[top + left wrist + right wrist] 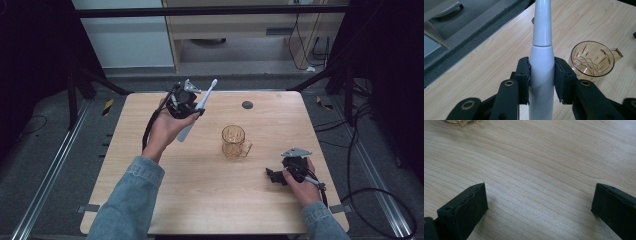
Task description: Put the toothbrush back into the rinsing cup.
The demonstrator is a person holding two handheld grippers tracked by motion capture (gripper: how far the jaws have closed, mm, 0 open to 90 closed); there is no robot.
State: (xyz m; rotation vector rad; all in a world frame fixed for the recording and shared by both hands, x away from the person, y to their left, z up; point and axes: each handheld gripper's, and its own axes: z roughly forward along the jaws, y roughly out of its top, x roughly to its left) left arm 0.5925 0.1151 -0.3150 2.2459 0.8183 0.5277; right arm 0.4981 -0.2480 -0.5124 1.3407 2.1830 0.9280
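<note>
A white electric toothbrush (197, 111) is held above the table's left half, its head tilted up toward the back right. My left gripper (190, 112) is shut on its thick handle (541, 75), and both pads press against the sides. An amber glass cup (234, 141) with a handle stands upright at the table's middle; in the left gripper view the cup (594, 61) sits to the right of the jaws. My right gripper (270, 176) rests low at the table's front right, open, with bare wood between its jaws (539, 202).
The wooden table (210, 190) has a small dark round spot (247, 105) near its back edge. Cables run over the floor at the right (370, 195). A black frame bar (210, 10) crosses behind the table.
</note>
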